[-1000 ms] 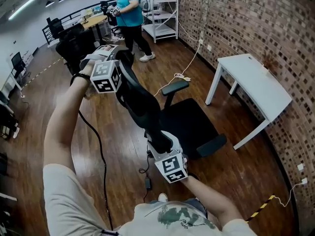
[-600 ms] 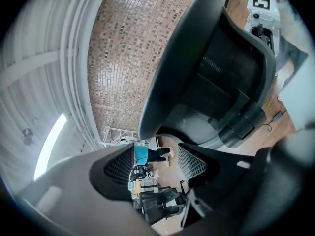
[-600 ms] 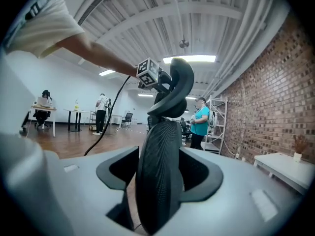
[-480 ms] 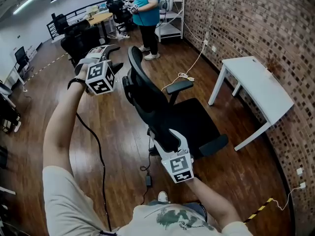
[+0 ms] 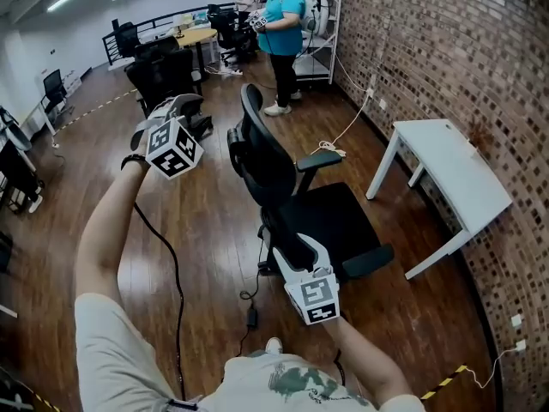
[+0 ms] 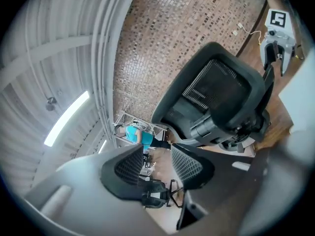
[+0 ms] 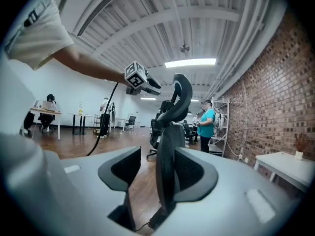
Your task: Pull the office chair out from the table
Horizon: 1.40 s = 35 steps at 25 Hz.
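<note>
I am holding my right claw (image 5: 296, 247) at the lower back of the office chair (image 5: 330, 217). The thin edge of its backrest (image 7: 167, 156) is standing between the jaws. It is lying close against the right jaw, while a clear gap is showing on the left side, so the claw is not clamping. These jaws have just been closing a little around that edge.

I am holding my left claw (image 5: 196, 114) up and off to the left of the chair's headrest (image 5: 250, 101), touching nothing. Its jaws are standing apart with only air between them, and they have just been closing too. In the left gripper view, the chair's back (image 6: 221, 97) is filling the space above the claw (image 6: 157, 163), and my right claw (image 6: 275, 31) is showing beyond it.

The chair is standing on the wooden floor (image 5: 206, 221), clear of the white desk (image 5: 450, 166). Its seat is facing the desk and its back is turned toward me. The desk is sitting against the brick wall (image 5: 463, 50), with bare floor between it and the chair. A black cable (image 5: 176, 273) is trailing down from my left arm. A person in a teal shirt (image 5: 283, 15) is standing farther back by a white shelf (image 5: 324, 15).
</note>
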Each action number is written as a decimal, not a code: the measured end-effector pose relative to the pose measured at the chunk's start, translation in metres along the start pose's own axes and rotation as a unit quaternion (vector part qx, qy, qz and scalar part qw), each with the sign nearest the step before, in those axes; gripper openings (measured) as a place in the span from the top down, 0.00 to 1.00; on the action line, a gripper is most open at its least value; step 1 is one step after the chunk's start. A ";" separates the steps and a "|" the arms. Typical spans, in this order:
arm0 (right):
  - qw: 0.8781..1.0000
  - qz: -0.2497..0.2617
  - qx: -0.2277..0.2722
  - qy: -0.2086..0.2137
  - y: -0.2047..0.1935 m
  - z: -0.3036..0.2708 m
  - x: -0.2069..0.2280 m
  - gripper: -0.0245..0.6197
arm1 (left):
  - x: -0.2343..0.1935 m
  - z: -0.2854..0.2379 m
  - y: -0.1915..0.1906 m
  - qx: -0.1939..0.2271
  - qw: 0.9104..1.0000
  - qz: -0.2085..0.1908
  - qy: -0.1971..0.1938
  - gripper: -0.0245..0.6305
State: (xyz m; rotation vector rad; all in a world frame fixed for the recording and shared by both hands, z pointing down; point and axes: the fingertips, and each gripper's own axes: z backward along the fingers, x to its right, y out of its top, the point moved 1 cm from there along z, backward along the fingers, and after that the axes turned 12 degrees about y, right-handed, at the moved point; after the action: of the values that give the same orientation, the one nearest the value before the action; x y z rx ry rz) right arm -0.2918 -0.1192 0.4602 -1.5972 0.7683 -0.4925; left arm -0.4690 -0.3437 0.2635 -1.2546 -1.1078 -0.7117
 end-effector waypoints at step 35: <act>0.993 -0.013 0.116 0.003 0.047 0.197 -0.108 0.96 | 0.207 0.329 0.190 0.075 0.824 0.557 -0.067 0.94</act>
State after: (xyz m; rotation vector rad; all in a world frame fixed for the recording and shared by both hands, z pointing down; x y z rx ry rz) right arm -0.2387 0.0931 0.3918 -1.3923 0.6692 -0.5833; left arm -0.3095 0.0445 0.3664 -1.5475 -0.3515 0.3578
